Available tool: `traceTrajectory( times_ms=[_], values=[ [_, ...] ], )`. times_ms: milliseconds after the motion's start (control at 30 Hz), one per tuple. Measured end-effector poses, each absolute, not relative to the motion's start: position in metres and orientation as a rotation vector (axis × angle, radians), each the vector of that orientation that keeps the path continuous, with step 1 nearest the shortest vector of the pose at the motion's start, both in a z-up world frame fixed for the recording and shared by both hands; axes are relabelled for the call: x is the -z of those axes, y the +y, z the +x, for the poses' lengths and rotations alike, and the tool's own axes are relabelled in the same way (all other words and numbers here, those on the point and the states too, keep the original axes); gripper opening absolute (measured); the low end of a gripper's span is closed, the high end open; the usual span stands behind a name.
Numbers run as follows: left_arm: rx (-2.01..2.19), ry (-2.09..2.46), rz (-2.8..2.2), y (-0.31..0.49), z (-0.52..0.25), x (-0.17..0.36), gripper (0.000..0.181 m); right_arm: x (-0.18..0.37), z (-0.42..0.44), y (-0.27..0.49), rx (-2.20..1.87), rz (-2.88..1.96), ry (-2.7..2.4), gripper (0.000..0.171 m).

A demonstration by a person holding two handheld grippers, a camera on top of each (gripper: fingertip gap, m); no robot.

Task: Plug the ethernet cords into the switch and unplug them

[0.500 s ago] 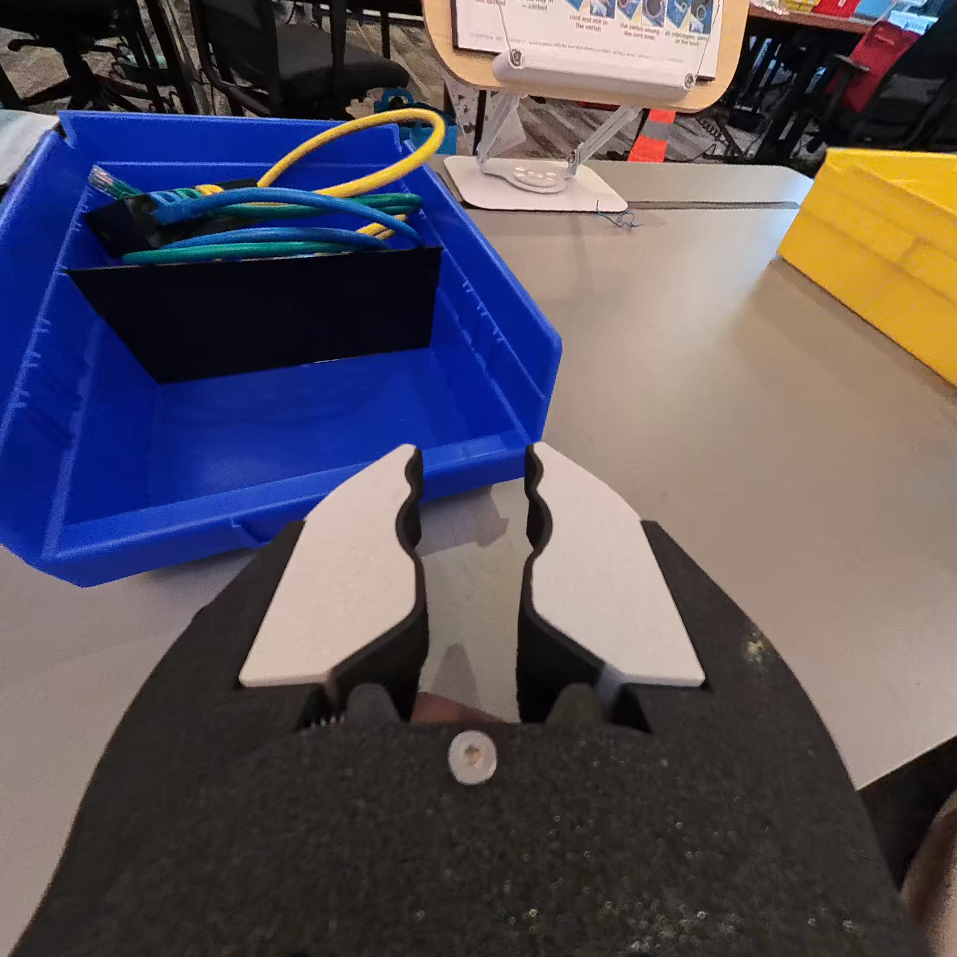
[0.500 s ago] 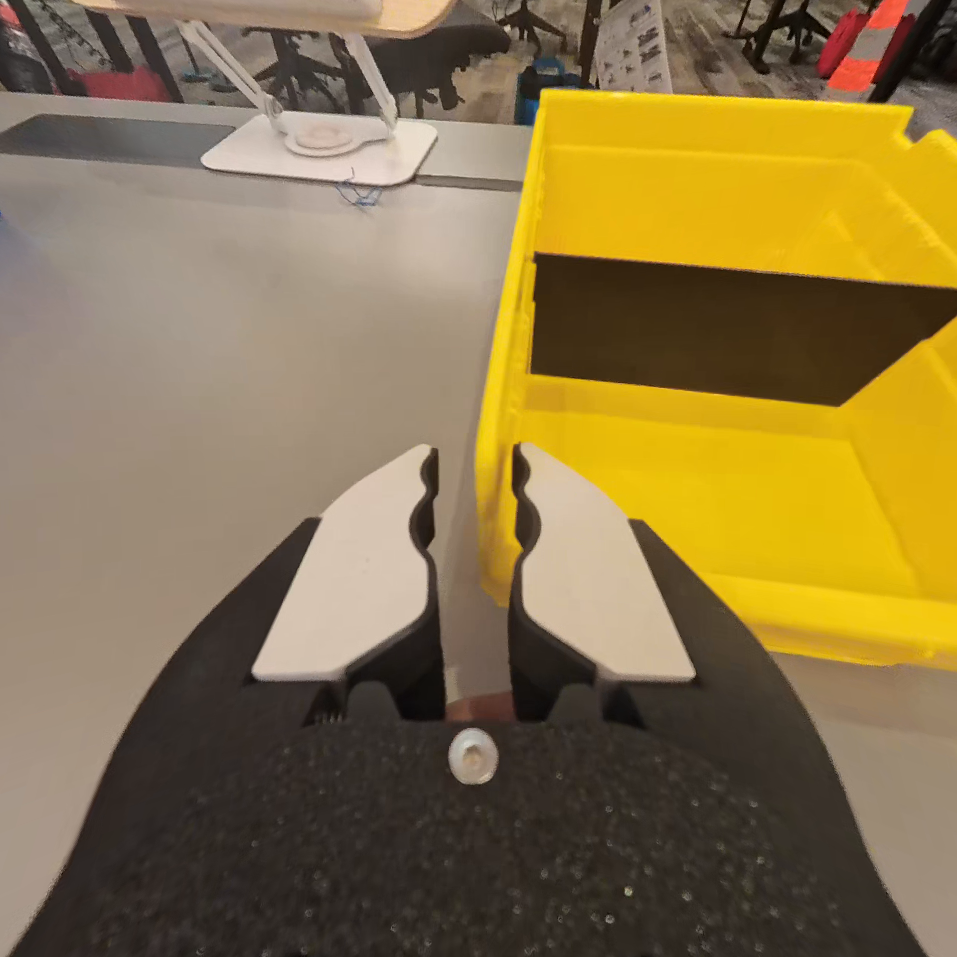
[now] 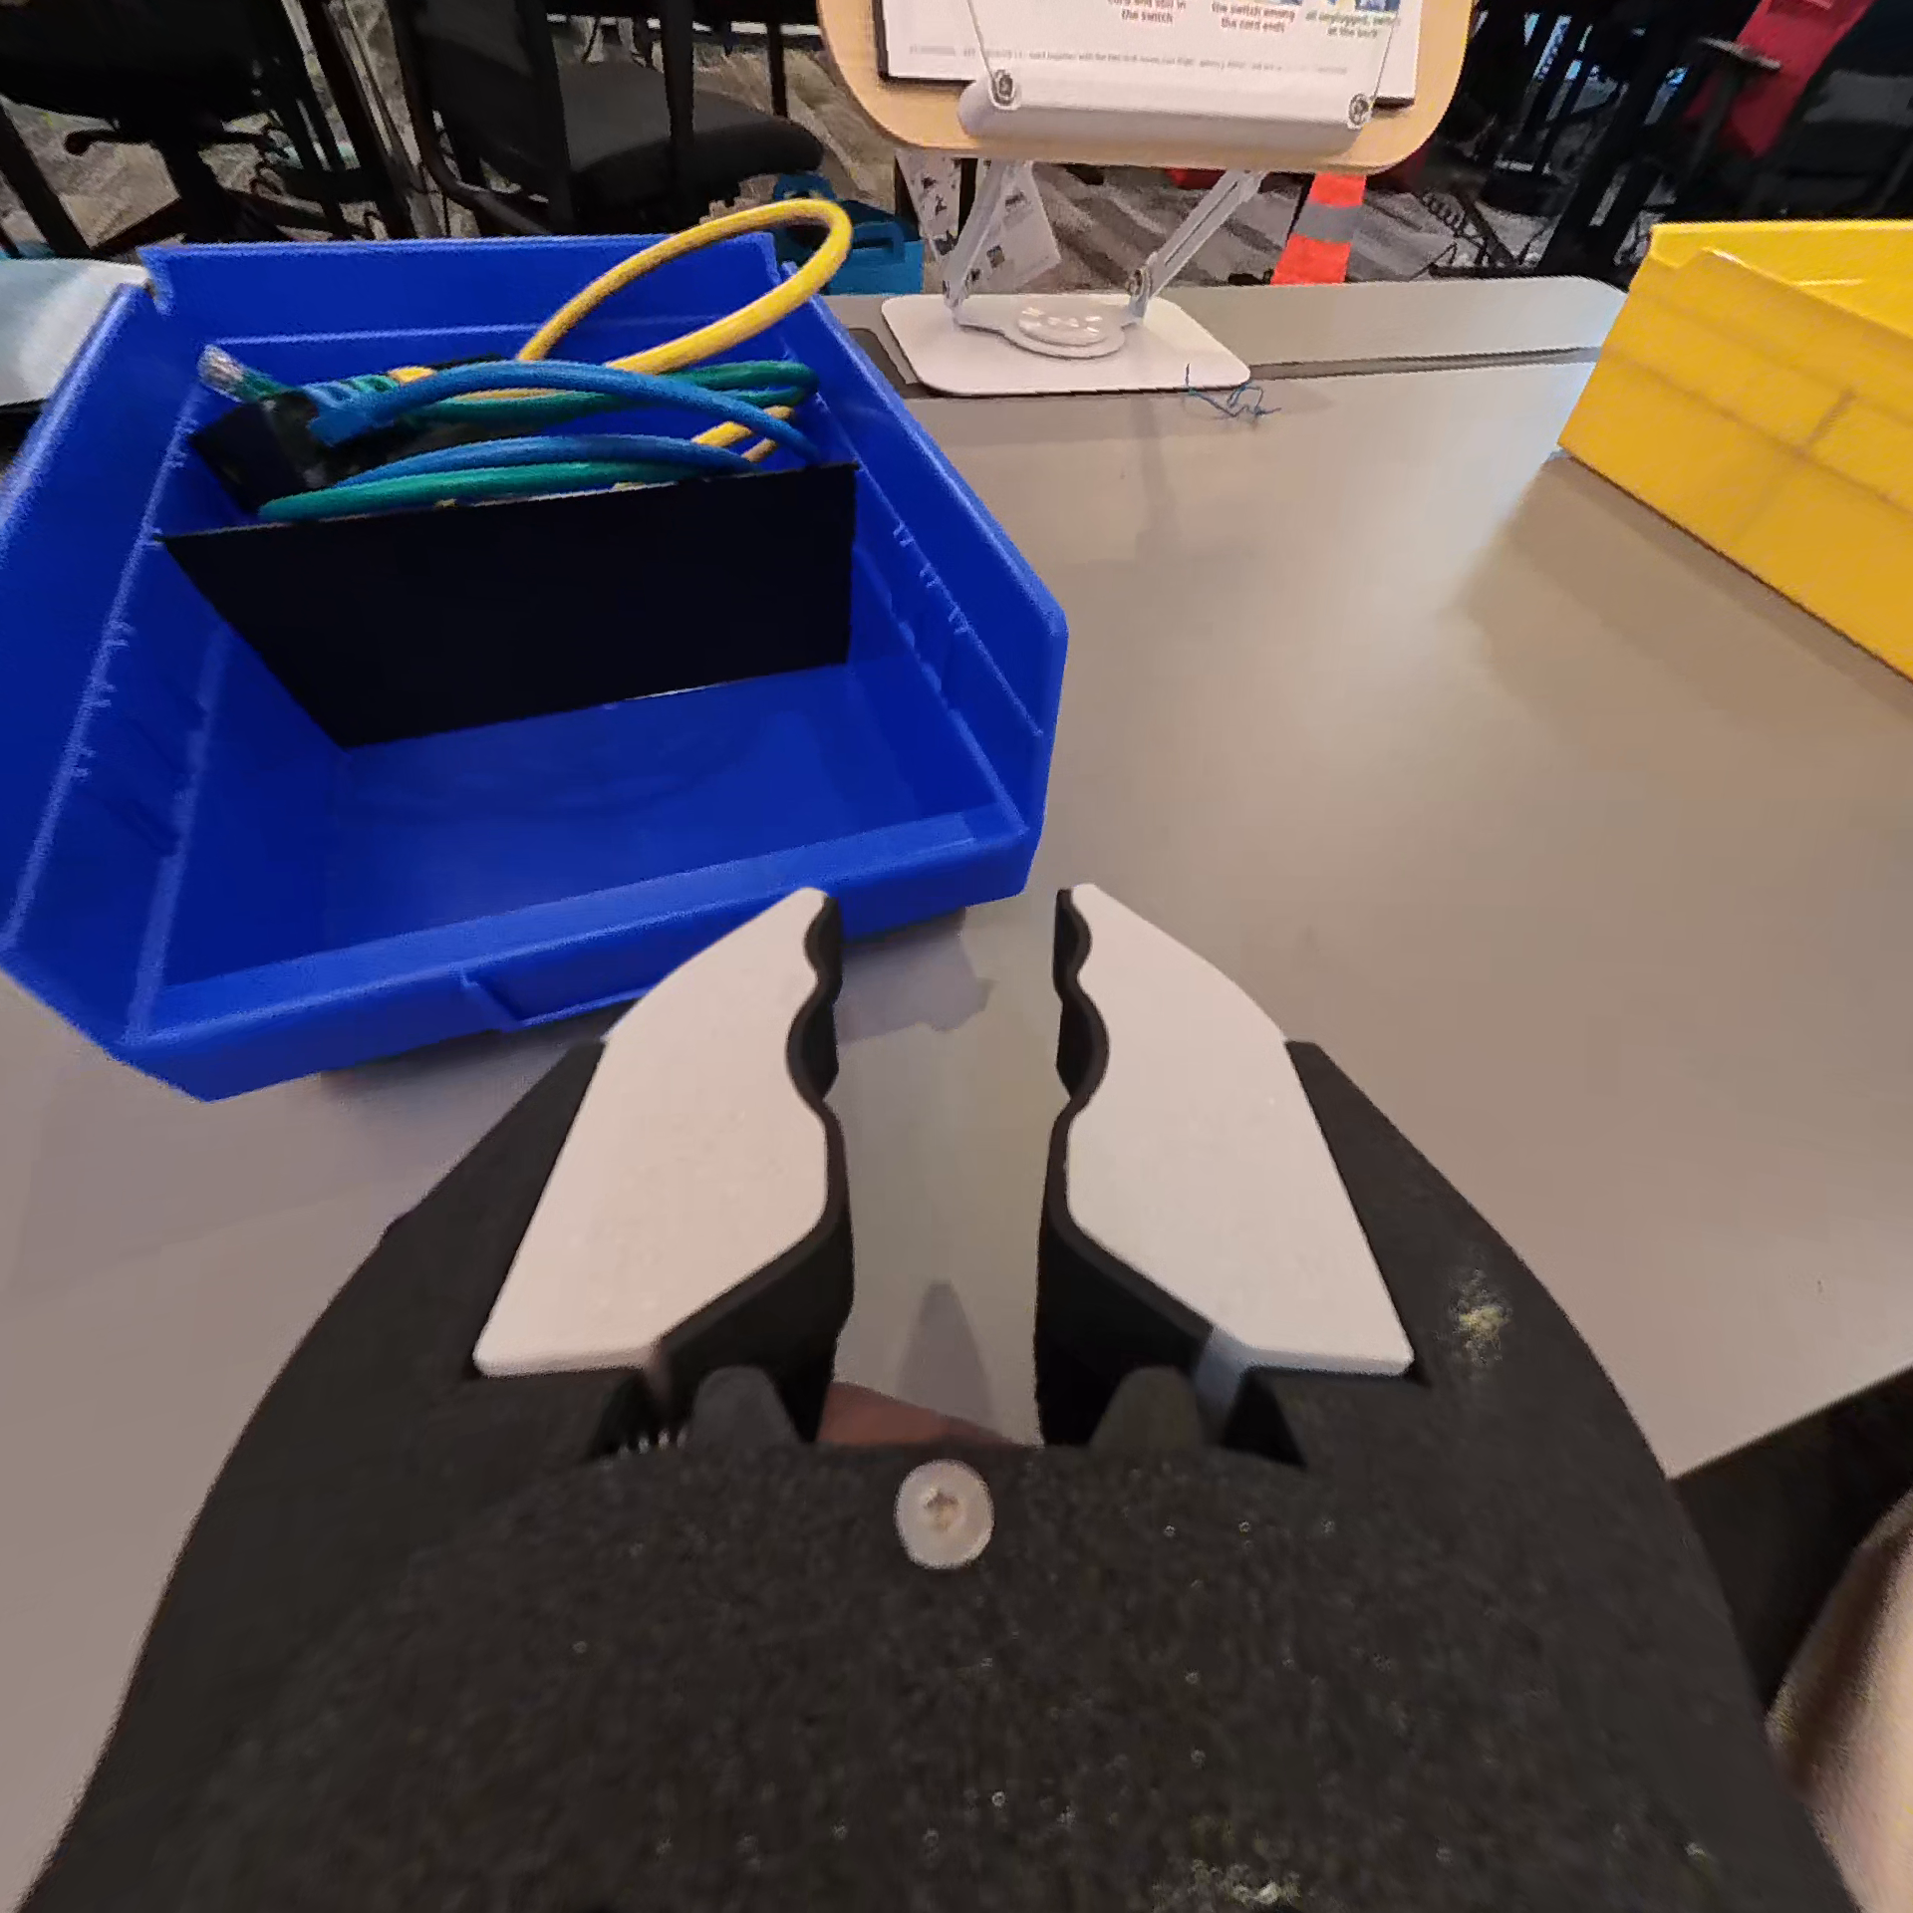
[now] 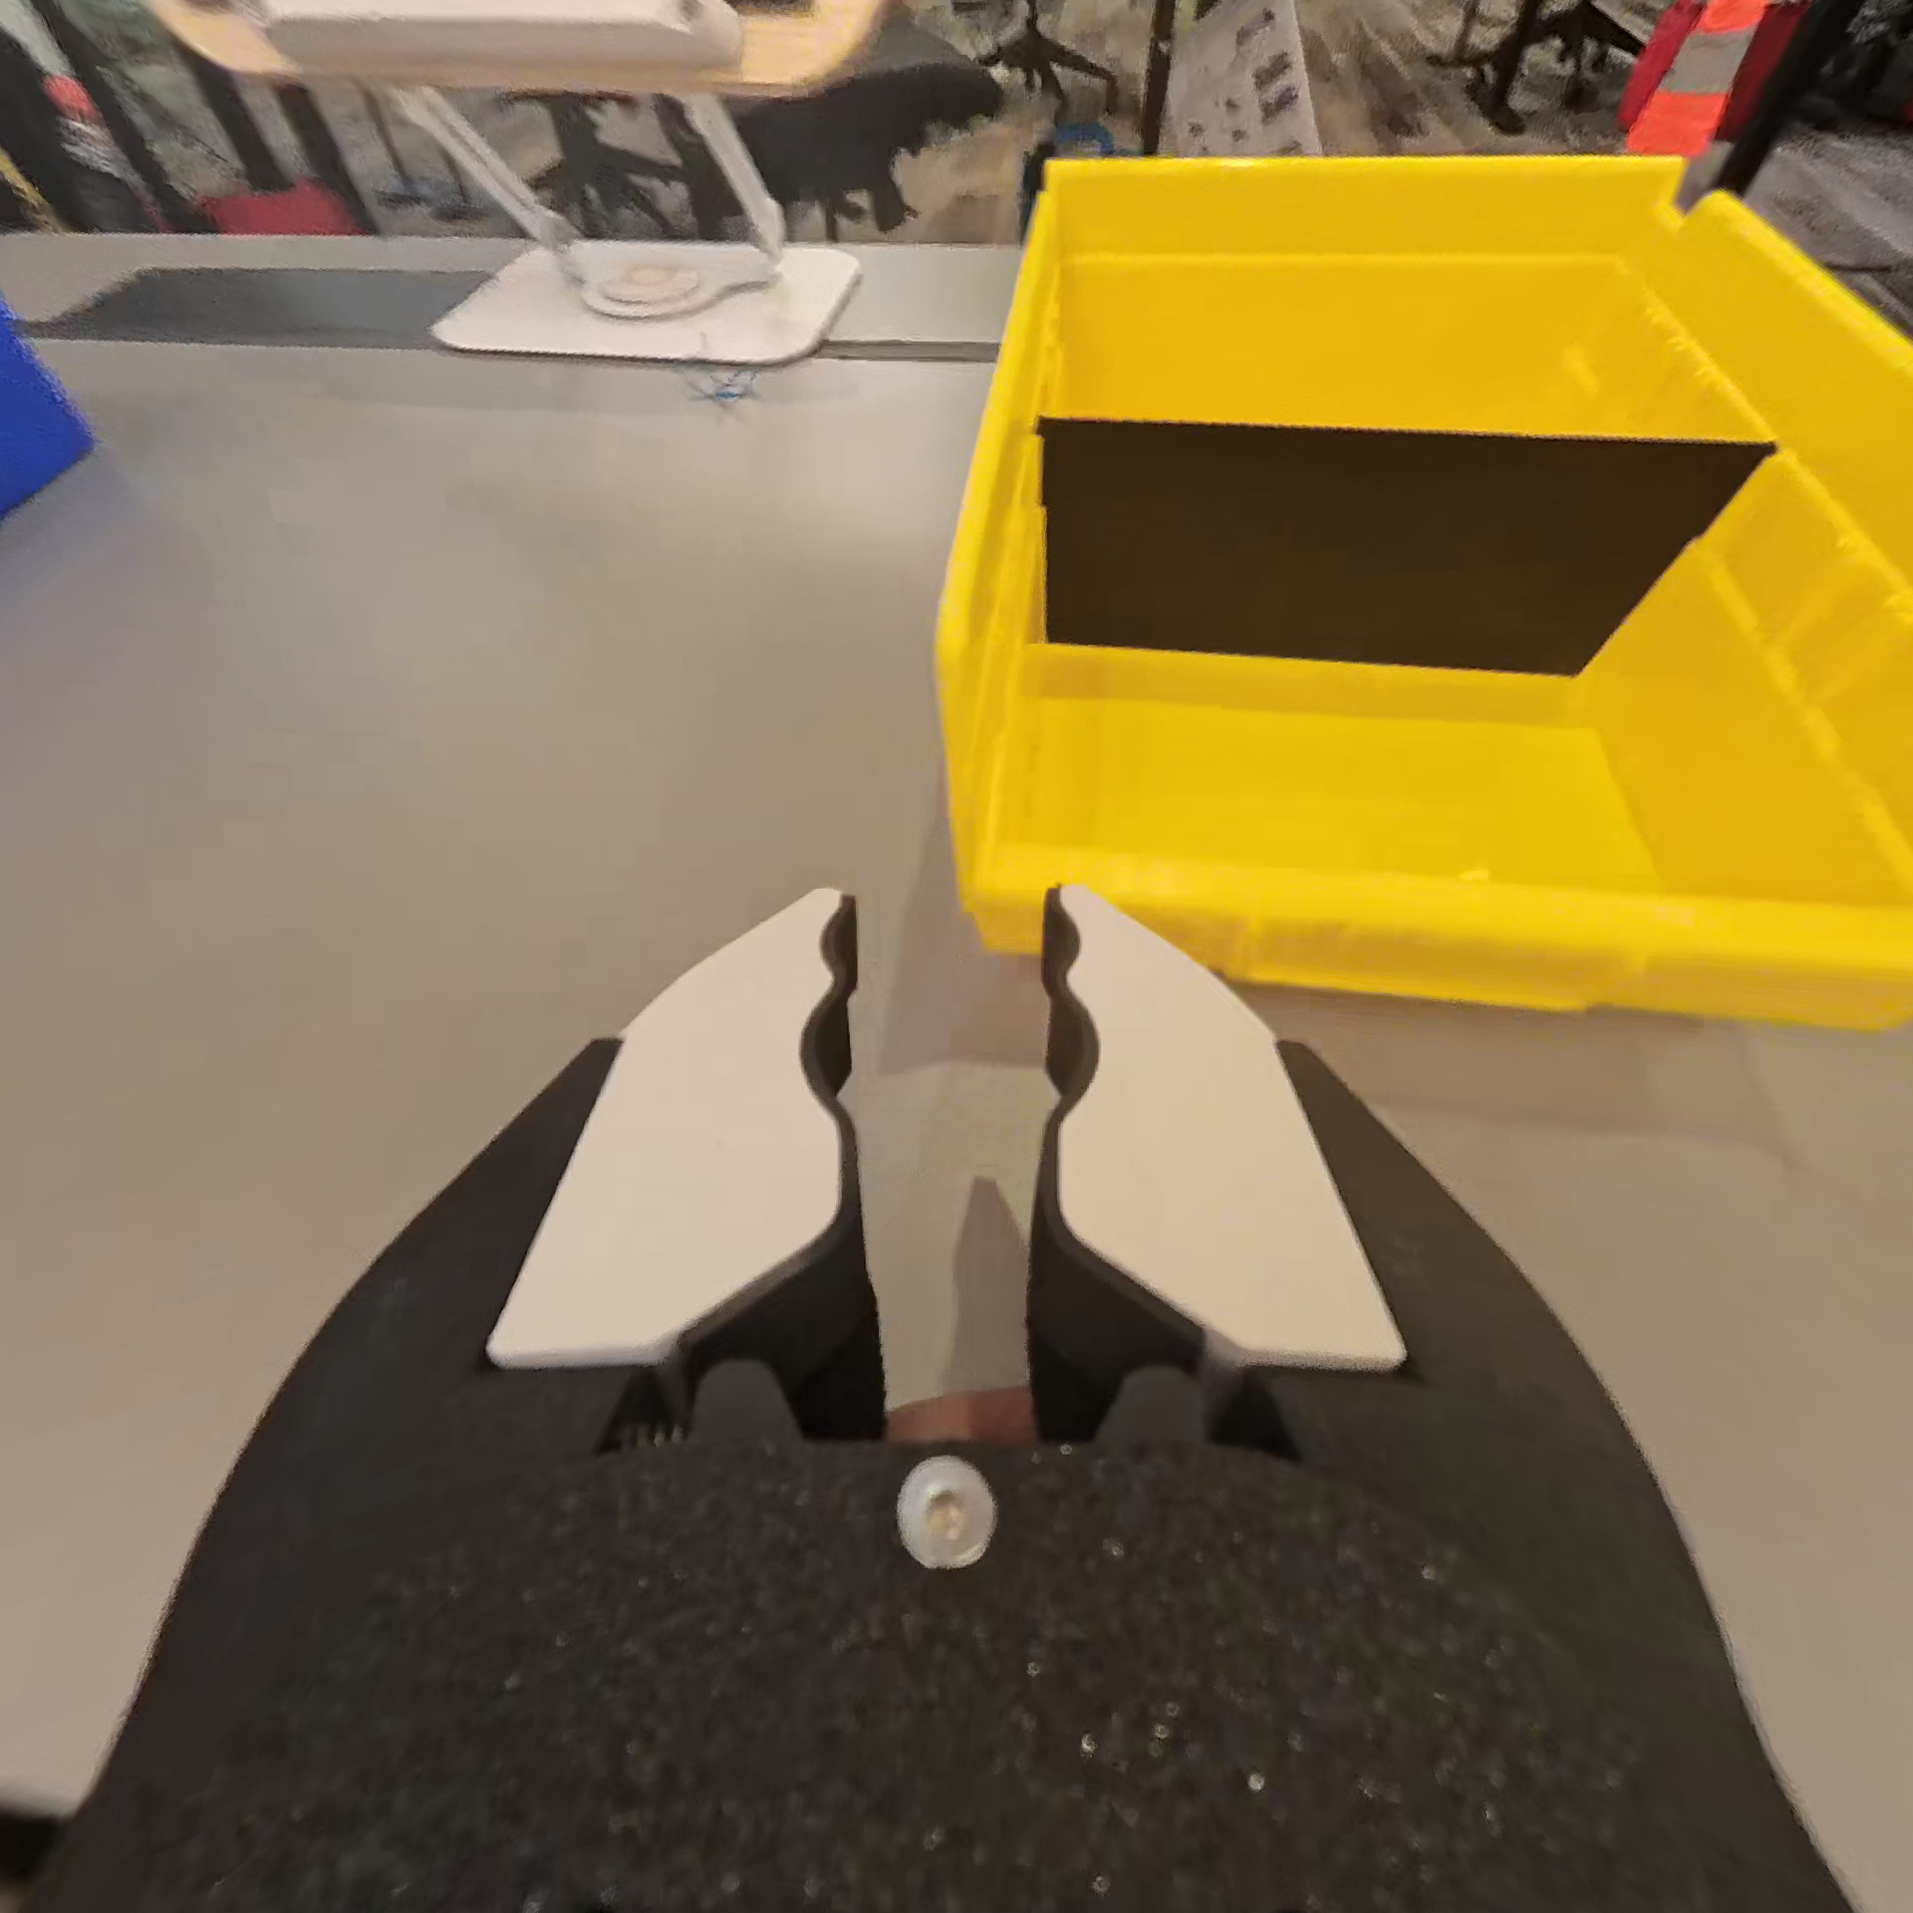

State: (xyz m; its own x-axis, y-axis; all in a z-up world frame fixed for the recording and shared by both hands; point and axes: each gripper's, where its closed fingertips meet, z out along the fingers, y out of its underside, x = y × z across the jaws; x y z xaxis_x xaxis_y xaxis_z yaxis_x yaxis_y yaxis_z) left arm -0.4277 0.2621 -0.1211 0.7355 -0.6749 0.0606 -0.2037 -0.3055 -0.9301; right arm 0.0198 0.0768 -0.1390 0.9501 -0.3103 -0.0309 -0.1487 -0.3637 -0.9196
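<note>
Behind the blue bin's (image 3: 580, 932) divider lie the ethernet cords (image 3: 580, 455); my left gripper (image 3: 942, 911) and right gripper (image 4: 947, 906), both part-open and empty, must reach there first.

Right gripper (image 4: 947, 911) at bottom centre, jaws parted with bare grey table (image 4: 414, 725) showing between them, nothing held. Yellow bin (image 4: 1346, 932) fills right of frame, its near left corner just past the fingertips; black divider (image 4: 1346, 549) upright across its middle. White stand base (image 4: 642, 311) upper left. Blue bin corner (image 4: 31, 414) at left edge.
</note>
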Motion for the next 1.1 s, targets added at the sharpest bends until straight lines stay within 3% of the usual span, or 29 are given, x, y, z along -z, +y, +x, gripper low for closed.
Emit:
traceTrajectory(
  times_ms=[233,600,700,967,1100],
  values=[
    [0.565,0.657,-1.866,0.26,-0.433,0.121,0.039,0.116,-0.049,0.062,0.015,-1.839,0.144,0.034],
    [0.557,0.708,-1.865,0.258,-0.424,0.121,0.039,0.113,-0.058,0.064,0.048,-1.842,0.092,0.034],
    [0.556,0.799,-1.968,0.261,-0.422,0.11,0.049,0.099,-0.059,0.059,0.033,-1.803,0.096,0.034],
    [0.033,0.937,-2.281,0.389,-0.41,0.038,0.05,0.111,-0.084,0.066,-0.047,-1.866,0.029,0.034],
    [-0.274,1.005,-2.473,0.468,-0.385,0.048,0.053,0.122,-0.092,0.07,-0.071,-1.905,0.002,0.034]
  ],
)
